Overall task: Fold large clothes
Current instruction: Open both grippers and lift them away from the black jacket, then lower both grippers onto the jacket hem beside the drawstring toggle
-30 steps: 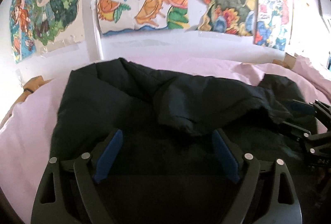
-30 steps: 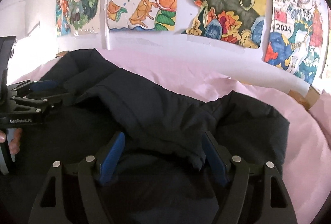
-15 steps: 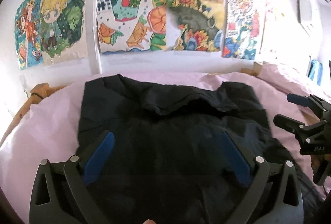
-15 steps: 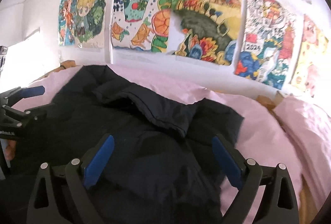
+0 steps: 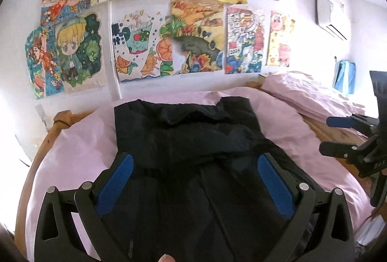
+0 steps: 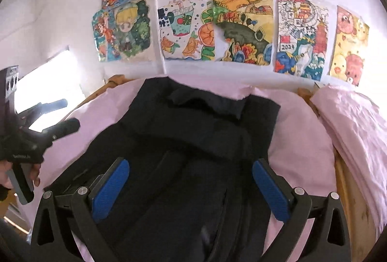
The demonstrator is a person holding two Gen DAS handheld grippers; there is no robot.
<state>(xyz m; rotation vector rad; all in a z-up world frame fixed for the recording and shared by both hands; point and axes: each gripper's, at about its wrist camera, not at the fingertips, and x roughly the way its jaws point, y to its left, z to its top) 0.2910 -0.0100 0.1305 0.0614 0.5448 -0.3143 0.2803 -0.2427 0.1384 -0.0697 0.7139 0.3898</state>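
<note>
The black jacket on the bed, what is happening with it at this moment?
A person is folding a black jacket on a bed with a pink sheet, holding a gripper in each hand. Both the left gripper and the right gripper hang above the jacket with their fingers wide apart and nothing between them. The right one's jaws are opening. The jacket lies spread on the sheet, its far end doubled over, below children's drawings on the wall.

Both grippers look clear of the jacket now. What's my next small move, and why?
Probably bring both grippers back down to the near hem of the black jacket and pinch it for the next fold. The left gripper is wide open with nothing gripped, the right gripper is just finishing opening, also empty, and the jacket lies lengthwise on the pink sheet with its far end already folded over.
</note>
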